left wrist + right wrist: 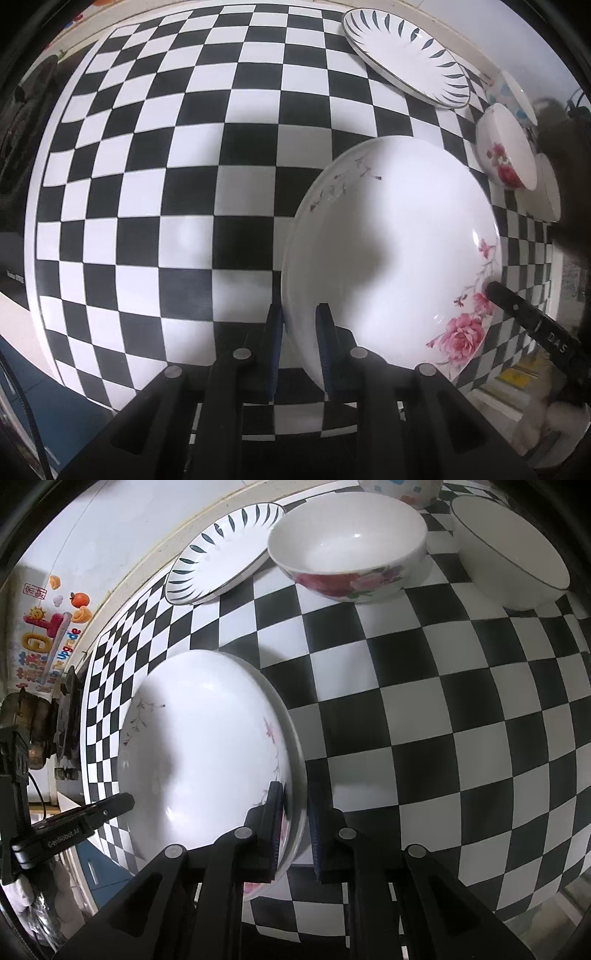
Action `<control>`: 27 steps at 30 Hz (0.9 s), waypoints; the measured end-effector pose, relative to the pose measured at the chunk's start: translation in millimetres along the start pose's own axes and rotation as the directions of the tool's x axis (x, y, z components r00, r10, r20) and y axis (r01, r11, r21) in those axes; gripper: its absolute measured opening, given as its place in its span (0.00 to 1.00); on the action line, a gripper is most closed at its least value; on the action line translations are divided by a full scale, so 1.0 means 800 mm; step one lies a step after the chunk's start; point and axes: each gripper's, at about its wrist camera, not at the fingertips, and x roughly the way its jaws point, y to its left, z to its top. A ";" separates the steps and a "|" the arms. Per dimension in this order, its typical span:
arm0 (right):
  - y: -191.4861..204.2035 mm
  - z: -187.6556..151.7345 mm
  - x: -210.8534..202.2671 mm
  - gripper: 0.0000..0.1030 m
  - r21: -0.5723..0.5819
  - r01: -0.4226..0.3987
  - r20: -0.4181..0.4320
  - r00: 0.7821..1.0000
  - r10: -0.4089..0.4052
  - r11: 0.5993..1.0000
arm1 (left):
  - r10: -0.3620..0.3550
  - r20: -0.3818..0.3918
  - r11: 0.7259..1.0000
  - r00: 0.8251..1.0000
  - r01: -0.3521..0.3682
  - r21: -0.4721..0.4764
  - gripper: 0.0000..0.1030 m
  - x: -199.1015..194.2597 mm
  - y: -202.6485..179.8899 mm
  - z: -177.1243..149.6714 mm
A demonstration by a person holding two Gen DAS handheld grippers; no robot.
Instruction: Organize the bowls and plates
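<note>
Left gripper (299, 347): its two fingers are straddling the near rim of the rose plate (391, 251) at lower centre of the left view, clamping it; it is also showing as a dark arm at lower left of the right view (110, 806).
Right gripper (295, 827): its fingers are sitting either side of the same plate's (207, 753) opposite rim at lower centre of the right view, gripping it; its tip is showing at right in the left view (496, 290).
Rose plate: lying at centre right of the left view and centre left of the right view, over the checkered table (184, 184); whether it is touching the table I cannot tell.
Striped plate (402, 55): sitting at upper right of the left view, upper centre-left of the right view (225, 554), near the table's far edge.
Rose bowl (347, 546): standing upright at top centre of the right view, just beside the striped plate; right edge of the left view (506, 147).
Plain bowl (509, 557): standing at upper right of the right view.
Dotted bowl (402, 489): partly cropped at the top edge, behind the rose bowl.
Stickers (48, 638): showing on the wall at left of the right view.
</note>
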 end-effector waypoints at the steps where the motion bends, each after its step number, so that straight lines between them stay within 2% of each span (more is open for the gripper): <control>1: 0.002 0.000 0.000 0.15 -0.003 0.006 -0.002 1.000 -0.006 1.000 | 0.003 0.003 1.000 1.000 -0.003 0.003 0.16 -0.001 -0.001 -0.002; 6: 0.007 -0.001 -0.006 0.15 -0.011 0.021 -0.009 1.000 -0.021 1.000 | 0.025 0.068 0.999 0.997 -0.027 0.031 0.16 -0.028 -0.014 -0.006; 10: 0.022 0.004 -0.036 0.15 -0.036 0.001 0.016 1.000 0.000 0.999 | 0.057 0.156 0.997 0.986 -0.066 0.050 0.17 -0.064 -0.027 0.002; 12: 0.034 0.011 -0.051 0.17 -0.066 0.003 0.024 1.000 -0.001 0.998 | 0.037 0.199 0.998 0.979 -0.047 0.047 0.19 -0.087 -0.033 0.016; 14: 0.049 0.025 -0.067 0.32 -0.095 0.001 0.026 1.000 0.001 0.995 | 0.027 0.228 0.998 0.973 -0.039 0.047 0.21 -0.100 -0.036 0.031; 15: 0.058 0.034 -0.076 0.45 -0.111 -0.007 0.034 0.999 0.011 0.994 | 0.031 0.245 0.998 0.969 -0.044 0.048 0.21 -0.107 -0.038 0.041; 16: 0.064 0.042 -0.082 0.52 -0.120 -0.015 0.043 0.999 0.020 0.993 | 0.032 0.262 0.998 0.964 -0.046 0.047 0.21 -0.111 -0.043 0.050; 17: 0.070 0.053 -0.091 0.53 -0.131 -0.027 0.060 0.998 0.035 0.991 | 0.030 0.273 0.998 0.962 -0.046 0.050 0.21 -0.116 -0.041 0.058; 22: 0.092 0.119 -0.117 0.60 -0.138 -0.054 0.108 0.992 0.069 0.989 | -0.019 0.268 0.998 0.963 0.002 0.062 0.27 -0.121 -0.043 0.116; 27: 0.103 0.200 -0.106 0.60 -0.114 -0.053 0.076 0.995 0.062 0.992 | -0.092 0.211 0.996 0.973 0.089 0.021 0.26 -0.103 -0.038 0.186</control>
